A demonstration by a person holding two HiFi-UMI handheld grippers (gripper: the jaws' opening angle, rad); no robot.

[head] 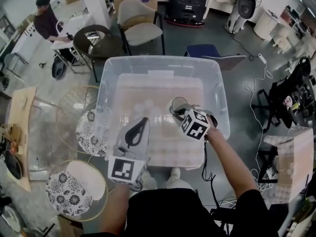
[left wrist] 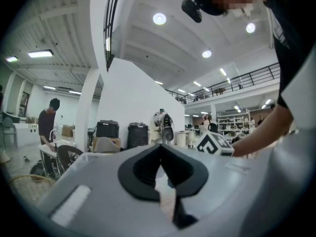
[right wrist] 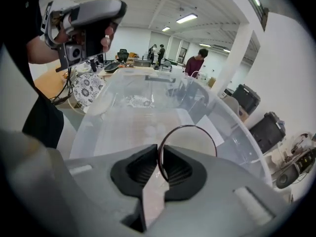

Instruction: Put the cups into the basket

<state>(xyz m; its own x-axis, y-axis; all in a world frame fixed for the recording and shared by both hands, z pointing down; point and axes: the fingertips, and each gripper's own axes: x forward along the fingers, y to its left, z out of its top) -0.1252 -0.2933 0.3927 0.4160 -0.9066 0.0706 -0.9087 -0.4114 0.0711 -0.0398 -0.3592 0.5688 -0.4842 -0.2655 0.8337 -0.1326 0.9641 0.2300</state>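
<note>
**Cup held over basket**

Patterned stool [head: 66, 191] lower left, second stool [head: 91, 132] against the basket [head: 163, 59] wall. Left gripper [head: 140, 122] level, jaws together, empty. Right gripper [right wrist: 159, 158] tilted down, clamped on the cup [right wrist: 190, 141] rim above the basket floor; only the right gripper view shows the pinch. Chair [head: 140, 31] and person [head: 47, 21] beyond.
</note>
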